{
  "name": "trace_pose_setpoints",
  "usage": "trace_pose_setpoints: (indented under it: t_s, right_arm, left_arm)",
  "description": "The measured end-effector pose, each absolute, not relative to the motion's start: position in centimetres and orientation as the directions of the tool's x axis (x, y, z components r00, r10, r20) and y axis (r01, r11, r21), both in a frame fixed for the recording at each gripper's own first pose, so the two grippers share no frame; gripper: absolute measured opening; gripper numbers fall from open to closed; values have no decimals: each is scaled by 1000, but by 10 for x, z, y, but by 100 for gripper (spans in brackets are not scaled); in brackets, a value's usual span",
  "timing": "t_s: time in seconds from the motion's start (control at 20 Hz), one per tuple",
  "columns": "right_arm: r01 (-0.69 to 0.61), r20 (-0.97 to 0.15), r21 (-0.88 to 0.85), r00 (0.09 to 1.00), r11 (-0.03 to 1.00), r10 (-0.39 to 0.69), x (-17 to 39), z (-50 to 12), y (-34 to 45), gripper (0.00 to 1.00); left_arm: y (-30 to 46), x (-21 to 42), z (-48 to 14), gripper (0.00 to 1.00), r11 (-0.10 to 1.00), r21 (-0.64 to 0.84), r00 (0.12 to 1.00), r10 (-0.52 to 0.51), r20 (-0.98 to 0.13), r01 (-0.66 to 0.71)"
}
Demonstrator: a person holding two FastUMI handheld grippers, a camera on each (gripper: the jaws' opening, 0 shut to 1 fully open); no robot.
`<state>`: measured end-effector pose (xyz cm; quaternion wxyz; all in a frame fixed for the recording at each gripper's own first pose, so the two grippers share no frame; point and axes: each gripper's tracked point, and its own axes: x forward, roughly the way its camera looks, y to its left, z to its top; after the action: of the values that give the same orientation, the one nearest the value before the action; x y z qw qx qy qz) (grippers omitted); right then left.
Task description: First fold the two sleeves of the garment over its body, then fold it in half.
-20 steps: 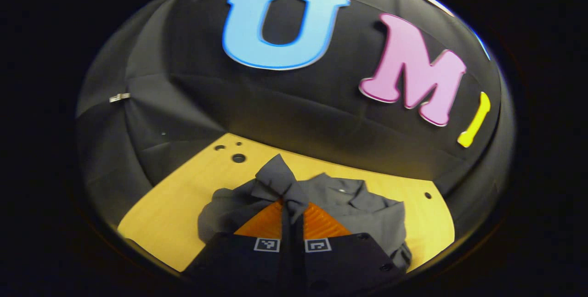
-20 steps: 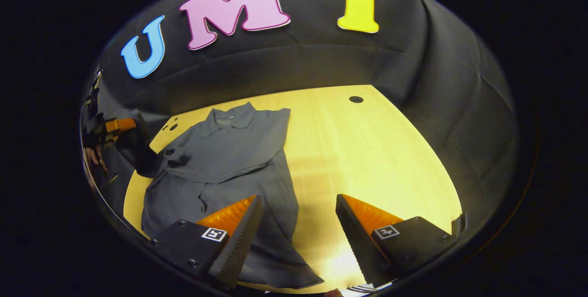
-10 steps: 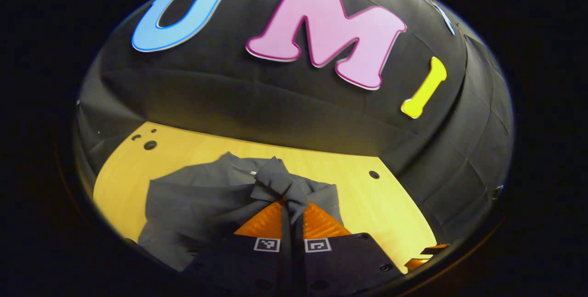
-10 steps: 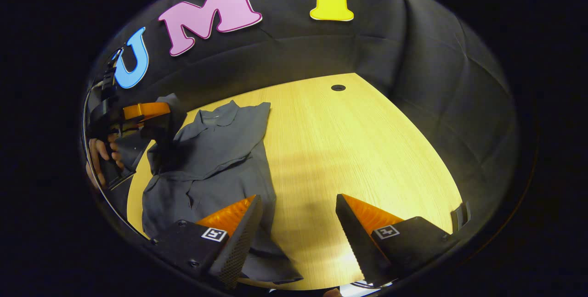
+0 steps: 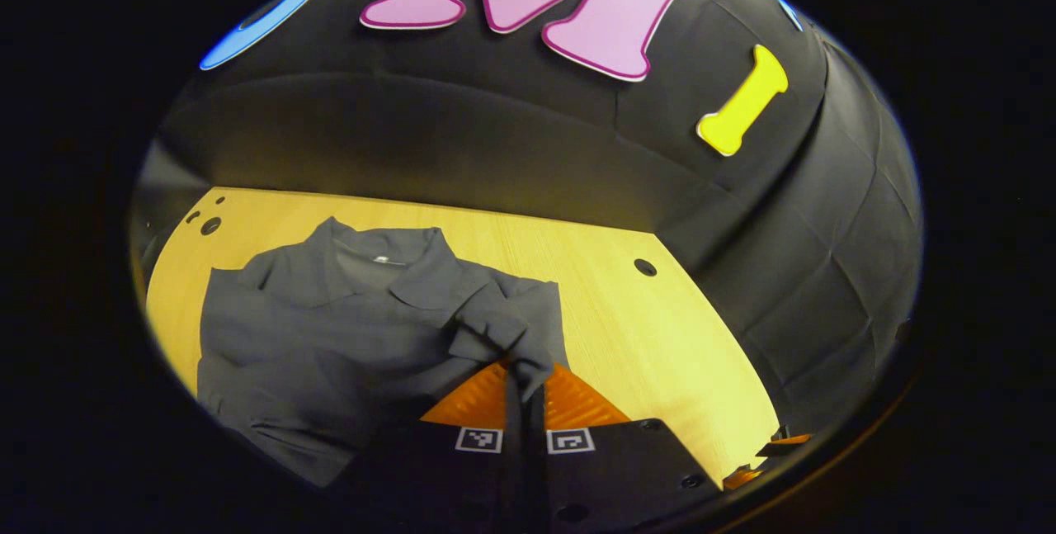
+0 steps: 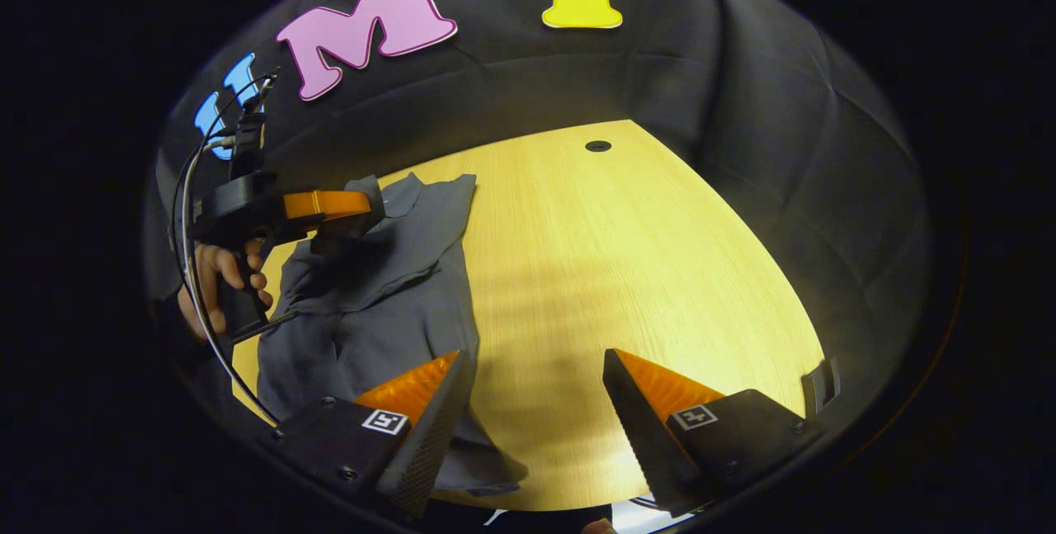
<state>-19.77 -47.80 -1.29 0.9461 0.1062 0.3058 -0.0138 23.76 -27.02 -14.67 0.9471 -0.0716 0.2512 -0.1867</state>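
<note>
A yellow wooden table [image 6: 627, 270] carries a grey collared shirt [image 5: 330, 328].

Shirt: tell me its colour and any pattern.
The shirt is plain dark grey, no pattern; it shows best in the left gripper view.

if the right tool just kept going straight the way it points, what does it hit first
Most likely the bare wooden table: the right tool is open with nothing between its fingers, angled down at the tabletop. The grey shirt lies off to its left, out of that line, though depth is hard to judge.
</note>
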Motion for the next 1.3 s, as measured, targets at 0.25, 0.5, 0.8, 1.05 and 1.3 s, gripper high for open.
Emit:
trace_pose_setpoints:
  t_s: [0.25,0.5,0.8,1.05,1.3]
  right_arm:
    - [98,-602,192,797,977,38,-202,-18,-479,99]
    - [69,-616,213,784,975,79,-197,-19,-456,99]
    - [-2,-656,269,732,963,184,-191,-29,-405,100]
    - [-12,-720,306,651,952,240,-205,-56,-376,99]
    - [15,-771,294,595,956,228,-228,-77,-366,99]
  left_arm:
    - [-278,239,-162,17,926,-198,789,-377,-486,321]
    - [-252,230,-151,51,930,-175,815,-368,-449,323]
    - [-150,184,-147,96,958,-79,857,-282,-431,275]
    - [-49,112,-176,96,974,3,852,-195,-485,225]
    - [25,29,-229,96,983,8,791,-142,-595,183]
